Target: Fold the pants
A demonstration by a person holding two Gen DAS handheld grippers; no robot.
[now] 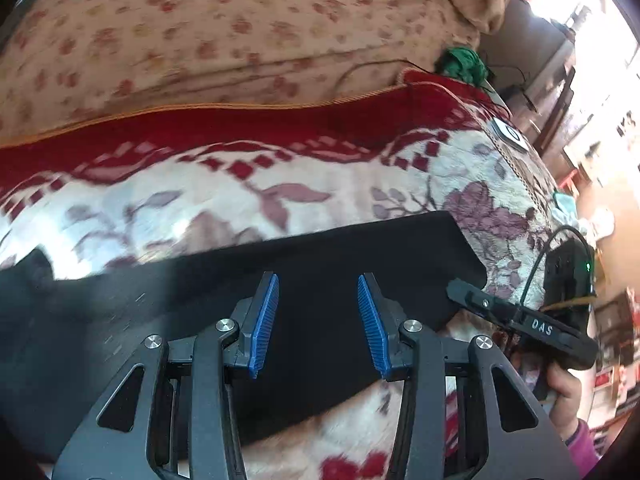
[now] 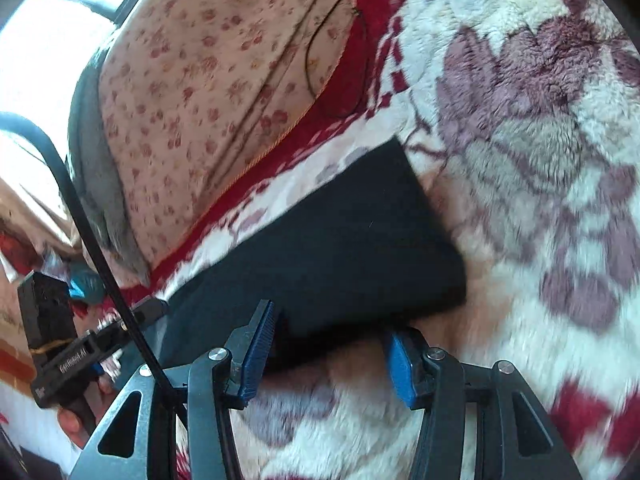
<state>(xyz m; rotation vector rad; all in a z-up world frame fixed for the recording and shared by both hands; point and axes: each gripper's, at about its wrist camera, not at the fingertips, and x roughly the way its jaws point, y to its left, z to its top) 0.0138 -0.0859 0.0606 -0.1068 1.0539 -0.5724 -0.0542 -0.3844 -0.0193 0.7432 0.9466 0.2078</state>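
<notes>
The black pants (image 1: 320, 256) lie flat on a white, red and mauve floral blanket (image 1: 200, 196), one leg end squared off at the right. My left gripper (image 1: 318, 294) is open above the black cloth and holds nothing. The right gripper (image 1: 520, 320) shows at its right, beside the leg end. In the right wrist view the pants (image 2: 340, 248) fill the middle. My right gripper (image 2: 332, 328) is open at the near hem; its right fingertip is tucked under the cloth edge. The left gripper (image 2: 92, 352) shows at far left.
A beige flowered bedspread (image 1: 200, 20) lies beyond the blanket's red border. A green bundle (image 1: 460, 62) and a thin black cable sit at the far right of the bed. Furniture and a bright window stand to the right.
</notes>
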